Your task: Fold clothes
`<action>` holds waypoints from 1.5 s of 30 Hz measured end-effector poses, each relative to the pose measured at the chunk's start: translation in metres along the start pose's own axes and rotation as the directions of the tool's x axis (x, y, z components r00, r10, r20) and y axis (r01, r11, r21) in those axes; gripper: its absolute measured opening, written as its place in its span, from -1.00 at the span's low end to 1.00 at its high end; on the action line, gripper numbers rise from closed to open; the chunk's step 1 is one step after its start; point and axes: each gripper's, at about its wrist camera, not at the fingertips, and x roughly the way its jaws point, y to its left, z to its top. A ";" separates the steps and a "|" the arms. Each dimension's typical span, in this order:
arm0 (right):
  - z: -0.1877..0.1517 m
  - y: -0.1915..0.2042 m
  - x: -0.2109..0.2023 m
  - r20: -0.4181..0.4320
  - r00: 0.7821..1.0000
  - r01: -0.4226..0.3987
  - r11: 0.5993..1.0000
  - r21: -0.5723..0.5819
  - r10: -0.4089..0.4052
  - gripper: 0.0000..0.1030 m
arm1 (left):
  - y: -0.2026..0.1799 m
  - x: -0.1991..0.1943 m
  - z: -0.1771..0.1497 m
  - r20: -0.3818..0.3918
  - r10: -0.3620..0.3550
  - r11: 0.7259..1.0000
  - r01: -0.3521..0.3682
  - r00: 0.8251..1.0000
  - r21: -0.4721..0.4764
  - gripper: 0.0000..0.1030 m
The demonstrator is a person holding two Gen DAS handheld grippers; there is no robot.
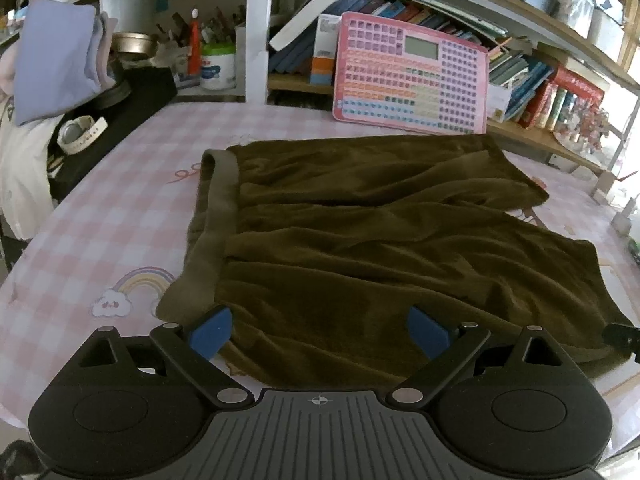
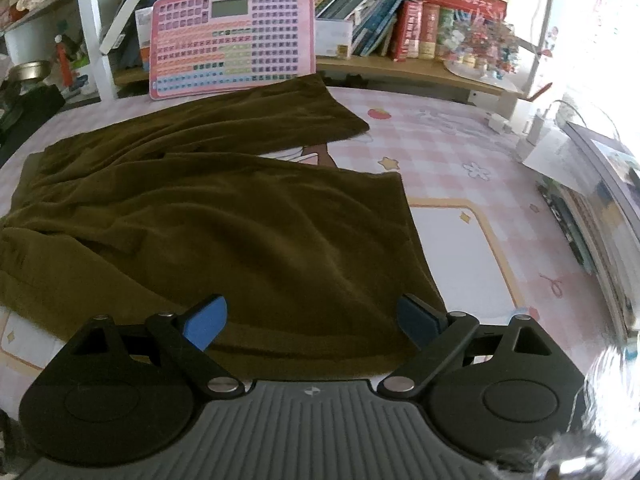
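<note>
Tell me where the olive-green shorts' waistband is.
In the left wrist view, the grey-green elastic waistband runs down the garment's left edge, beside the rainbow print.

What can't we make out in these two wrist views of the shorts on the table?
- Near hem of the shorts: left wrist view, hidden behind the left tongs body.
- Same hem, right wrist view: covered by the right tongs body.
- Waistband: right wrist view, cut off by the left edge.
- Book titles on the shelf: both views, too small and blurred.
- Far right of the table: right wrist view, washed out by glare.
</note>
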 end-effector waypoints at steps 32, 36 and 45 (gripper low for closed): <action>0.268 -0.053 0.256 0.000 0.969 -0.232 0.917 -0.324 0.246 0.60 | 0.030 0.157 0.154 0.007 0.073 0.979 -0.073 0.997 0.188 0.75; 0.284 -0.057 0.290 -0.024 0.971 -0.234 0.927 -0.294 0.237 0.48 | 0.032 0.178 0.162 -0.035 0.063 0.970 -0.053 0.997 0.236 0.64; 0.281 -0.057 0.328 -0.110 0.951 -0.308 0.922 -0.236 0.290 0.12 | 0.040 0.221 0.169 -0.158 0.013 0.946 0.039 0.987 0.322 0.63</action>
